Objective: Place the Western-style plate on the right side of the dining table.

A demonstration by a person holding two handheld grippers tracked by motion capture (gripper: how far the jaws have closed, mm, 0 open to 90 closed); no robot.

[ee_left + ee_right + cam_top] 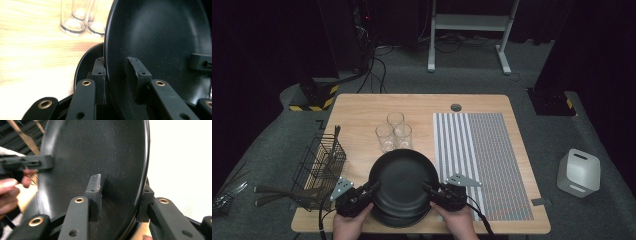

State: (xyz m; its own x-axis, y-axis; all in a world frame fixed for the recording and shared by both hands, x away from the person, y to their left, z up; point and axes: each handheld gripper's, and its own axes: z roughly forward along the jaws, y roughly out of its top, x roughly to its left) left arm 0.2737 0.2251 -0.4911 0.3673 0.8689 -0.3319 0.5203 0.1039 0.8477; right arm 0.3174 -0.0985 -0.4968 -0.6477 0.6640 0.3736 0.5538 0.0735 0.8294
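Left gripper (371, 188) and right gripper (428, 188) both clamp the top plate's (403, 176) rim, opposite sides, just this side of the glasses (394, 132). Lift level and evenly, clear of the lower plate (86, 62); keep rim seated between pads.

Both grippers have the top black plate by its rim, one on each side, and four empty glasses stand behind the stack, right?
Not quite: three glasses stand behind the stack, as the high view shows. The rest holds: the left gripper and right gripper clamp opposite rims of the top black plate.

lower plate (399, 218) mostly hidden, forearms cut off
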